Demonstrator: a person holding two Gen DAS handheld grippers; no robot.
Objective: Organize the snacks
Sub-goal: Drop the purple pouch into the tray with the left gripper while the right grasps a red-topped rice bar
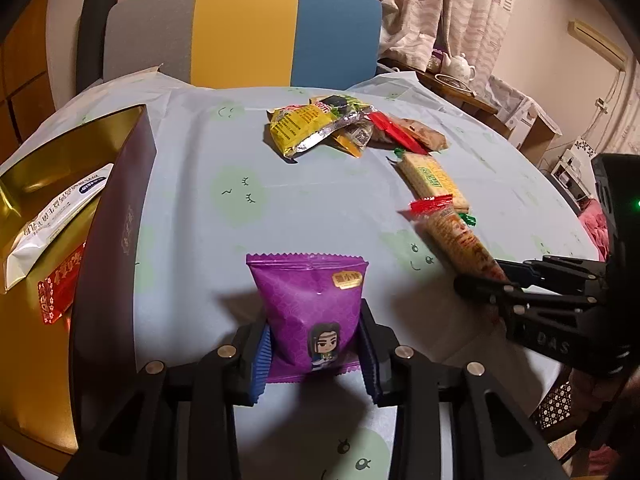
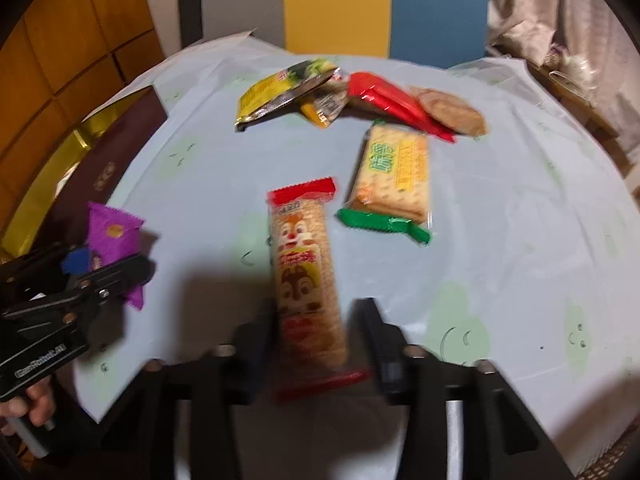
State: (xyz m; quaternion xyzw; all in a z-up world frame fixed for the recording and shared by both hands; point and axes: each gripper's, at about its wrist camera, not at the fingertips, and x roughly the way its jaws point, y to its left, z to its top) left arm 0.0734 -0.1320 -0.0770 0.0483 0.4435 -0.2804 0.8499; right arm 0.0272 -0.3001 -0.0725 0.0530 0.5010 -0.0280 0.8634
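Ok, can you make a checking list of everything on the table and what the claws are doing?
Surface: round table, pale blue cloth.
Job's things: purple snack packet in left claw; chipmunk biscuit pack in right claw; gold-lined box holding two packets.
Clutter: green-ended cracker pack, loose snack pile at the far side.
Claws: both shut on packets.
Cables: nothing seen.
Surroundings: striped chair, curtain, teapot.

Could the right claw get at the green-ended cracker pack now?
Probably not yet: the right claw is shut on the squirrel biscuit pack. The cracker pack lies uncovered just beyond it.
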